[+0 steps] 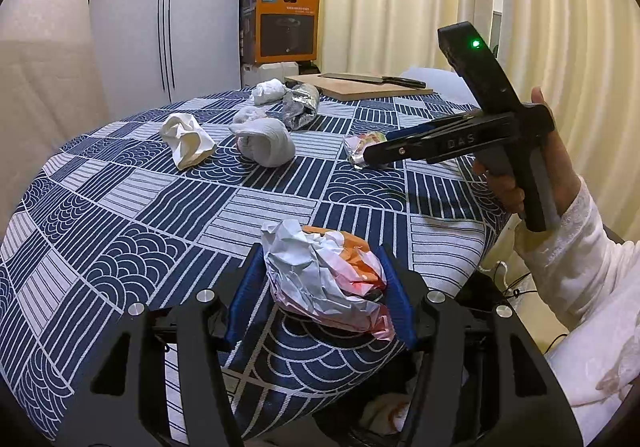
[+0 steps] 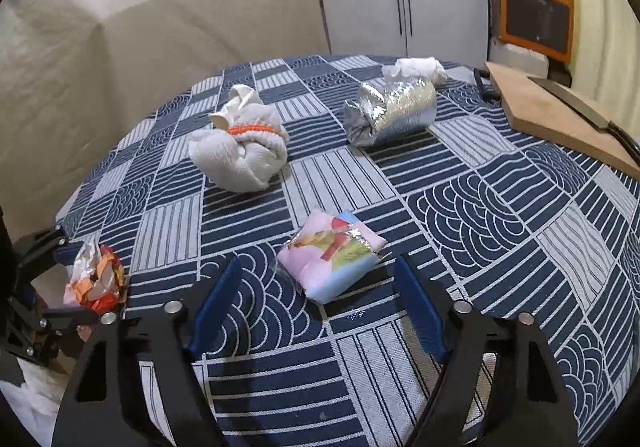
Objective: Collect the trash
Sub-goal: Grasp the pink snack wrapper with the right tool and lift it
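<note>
My left gripper [image 1: 322,279] is shut on a crumpled white and orange wrapper [image 1: 324,279], held just above the table's near edge; it also shows in the right wrist view [image 2: 96,279]. My right gripper [image 2: 316,307] is open, its blue fingers either side of a pink and blue snack packet [image 2: 332,259], slightly behind it. The same packet [image 1: 360,149] lies at the right gripper's tip in the left wrist view. Other trash on the table: a white sock bundle with an orange band [image 2: 240,151], a foil packet [image 2: 390,111], crumpled white paper [image 1: 186,139] and a white wad [image 2: 416,69].
The table has a blue and white patterned cloth [image 2: 460,207]. A wooden cutting board [image 2: 560,115] with a knife [image 2: 588,111] lies at its far right. A bin with trash [image 1: 384,411] sits below the table edge under my left gripper. A fridge, an orange box and curtains stand behind.
</note>
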`<state>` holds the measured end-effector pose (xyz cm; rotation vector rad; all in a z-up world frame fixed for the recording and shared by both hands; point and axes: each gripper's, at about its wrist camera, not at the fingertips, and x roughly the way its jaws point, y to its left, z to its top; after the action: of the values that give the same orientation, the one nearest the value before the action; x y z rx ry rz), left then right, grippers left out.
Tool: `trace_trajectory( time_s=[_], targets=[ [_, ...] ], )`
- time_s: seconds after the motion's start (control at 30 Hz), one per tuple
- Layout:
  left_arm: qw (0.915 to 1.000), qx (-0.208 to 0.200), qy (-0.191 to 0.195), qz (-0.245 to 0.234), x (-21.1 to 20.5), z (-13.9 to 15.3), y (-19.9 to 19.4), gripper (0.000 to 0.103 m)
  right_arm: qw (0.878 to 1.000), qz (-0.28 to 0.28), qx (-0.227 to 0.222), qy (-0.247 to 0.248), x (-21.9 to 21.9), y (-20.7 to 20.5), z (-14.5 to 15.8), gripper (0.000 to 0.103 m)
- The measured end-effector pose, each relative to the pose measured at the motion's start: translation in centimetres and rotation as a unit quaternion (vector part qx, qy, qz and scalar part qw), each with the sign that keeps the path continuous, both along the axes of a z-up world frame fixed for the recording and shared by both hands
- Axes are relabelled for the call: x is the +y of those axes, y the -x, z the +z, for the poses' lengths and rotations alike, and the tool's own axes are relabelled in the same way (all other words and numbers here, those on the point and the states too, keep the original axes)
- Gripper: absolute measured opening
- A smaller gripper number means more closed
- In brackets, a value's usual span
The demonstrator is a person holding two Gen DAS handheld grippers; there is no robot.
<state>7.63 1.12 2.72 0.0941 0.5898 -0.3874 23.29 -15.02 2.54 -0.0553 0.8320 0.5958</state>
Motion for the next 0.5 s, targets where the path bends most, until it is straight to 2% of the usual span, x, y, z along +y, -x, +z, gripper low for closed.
trace_trajectory(
  time_s=[0.03,0.1,0.13,0.37,0.5],
  targets=[
    [1.0,-0.001,0.001,0.001,0.1,0.0,0.0,0.057,1.0,0.001,0.004,-0.001,0.0,-0.2,-0.1,0.059],
    [1.0,-0.002,0.008,-0.001,0.3,0.0,0.0,0.057,1.0,0.0,0.013,-0.005,-0.1,-0.4,-0.4,0.039],
    [0.9999,-0.004,0.011,0.001,0.4,0.0,0.0,0.057,1.0,-0.001,0.013,-0.006,-0.2,-0.5,-0.4,0.037],
    [0.9994,0.0,0.031,0.014,1.4,0.0,-0.1,0.057,1.0,-0.009,-0.009,0.011,-0.1,0.4,-0.3,0.036],
    [0.9995,0.002,0.024,0.02,1.6,-0.1,-0.1,0.057,1.0,-0.01,-0.019,0.021,-0.1,1.5,-0.1,0.034]
  ],
)
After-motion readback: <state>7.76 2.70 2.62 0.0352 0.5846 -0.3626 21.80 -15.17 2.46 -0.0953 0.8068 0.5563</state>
